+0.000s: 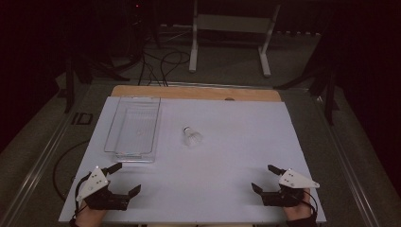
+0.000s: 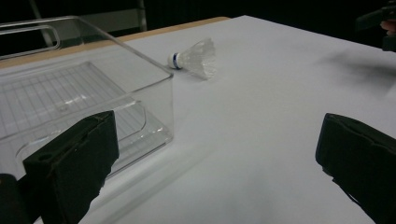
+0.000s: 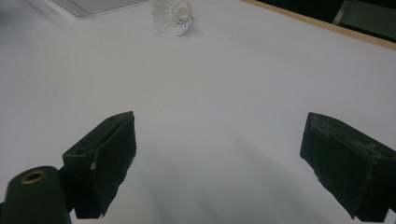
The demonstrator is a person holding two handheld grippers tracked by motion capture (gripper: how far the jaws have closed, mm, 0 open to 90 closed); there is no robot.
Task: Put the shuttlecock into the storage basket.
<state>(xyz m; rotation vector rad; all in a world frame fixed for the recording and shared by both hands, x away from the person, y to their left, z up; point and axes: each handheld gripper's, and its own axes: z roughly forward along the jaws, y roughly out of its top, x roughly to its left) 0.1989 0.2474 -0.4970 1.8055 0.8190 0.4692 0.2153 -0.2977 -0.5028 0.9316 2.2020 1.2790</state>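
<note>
Evidently, both the left gripper and right gripper are held spread and empty at the near edge, ready for reaching; the shuttlecock is left lying mid-table, just beside the clear bin.

One shuttlecock, one clear plastic bin, and two grippers sit on one table.

Dim lab: floor cables, white equipment stand.
</note>
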